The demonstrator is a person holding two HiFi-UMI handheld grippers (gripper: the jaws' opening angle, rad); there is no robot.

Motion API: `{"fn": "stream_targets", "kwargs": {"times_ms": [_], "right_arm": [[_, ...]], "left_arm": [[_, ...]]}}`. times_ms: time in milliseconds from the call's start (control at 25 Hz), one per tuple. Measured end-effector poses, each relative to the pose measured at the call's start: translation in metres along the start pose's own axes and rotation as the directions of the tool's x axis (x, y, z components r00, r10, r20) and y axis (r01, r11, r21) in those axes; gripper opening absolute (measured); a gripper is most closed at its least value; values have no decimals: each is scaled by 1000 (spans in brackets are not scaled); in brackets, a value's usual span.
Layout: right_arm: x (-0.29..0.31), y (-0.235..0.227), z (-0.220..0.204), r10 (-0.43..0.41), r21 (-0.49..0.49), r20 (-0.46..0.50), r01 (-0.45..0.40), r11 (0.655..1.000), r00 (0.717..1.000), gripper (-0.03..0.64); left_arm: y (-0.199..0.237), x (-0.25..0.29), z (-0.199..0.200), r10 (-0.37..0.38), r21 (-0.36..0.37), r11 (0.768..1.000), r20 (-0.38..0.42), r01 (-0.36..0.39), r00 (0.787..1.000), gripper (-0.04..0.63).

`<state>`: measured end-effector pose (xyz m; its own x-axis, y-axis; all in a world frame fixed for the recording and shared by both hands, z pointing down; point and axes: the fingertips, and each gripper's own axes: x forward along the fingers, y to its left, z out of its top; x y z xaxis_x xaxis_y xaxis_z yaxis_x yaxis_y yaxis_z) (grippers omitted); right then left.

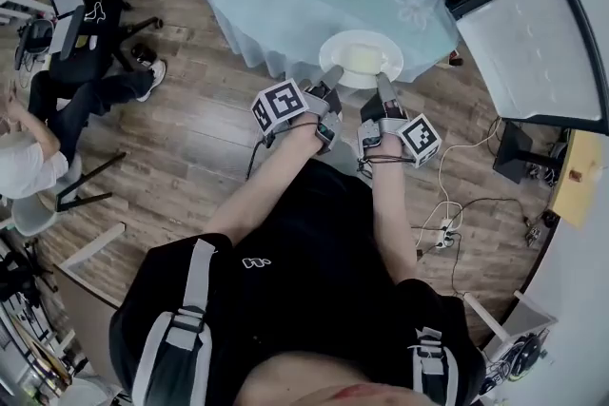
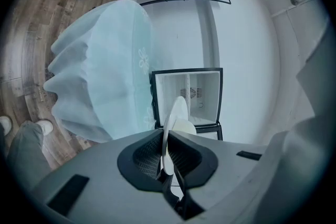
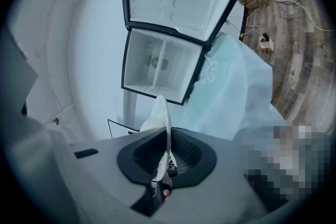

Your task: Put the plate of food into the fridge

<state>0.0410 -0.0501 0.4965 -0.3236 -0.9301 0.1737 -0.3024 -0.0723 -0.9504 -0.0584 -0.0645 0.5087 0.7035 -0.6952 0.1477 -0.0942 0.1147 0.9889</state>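
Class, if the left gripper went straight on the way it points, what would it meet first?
Probably the open fridge, dead ahead beyond the plate the left gripper holds; the table lies left of that line.

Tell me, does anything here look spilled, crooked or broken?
Nothing stands out. The plate is pinched at its rim by the left gripper and the right gripper, with the food sitting on it and nothing spilled. The fridge ahead stands open.
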Motion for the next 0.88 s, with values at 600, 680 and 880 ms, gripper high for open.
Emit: {"fn": "stream_targets", "kwargs": {"times_ms": [600,680,880], "right_arm": [[66,-44,129,-19,45,17,18,999,1000,28],[77,-42,140,2,47,6,-2,999,1000,28],[103,-36,153,31,71,-7,-31,997,999,29]], "left_arm": [[-6,153,-1,27,6,1000,-32,-27,999,20],[-13,167,7,28,24,999,-24,-28,999,21],[-23,190,27,36,50,998,-6,-36,999,20]]}}
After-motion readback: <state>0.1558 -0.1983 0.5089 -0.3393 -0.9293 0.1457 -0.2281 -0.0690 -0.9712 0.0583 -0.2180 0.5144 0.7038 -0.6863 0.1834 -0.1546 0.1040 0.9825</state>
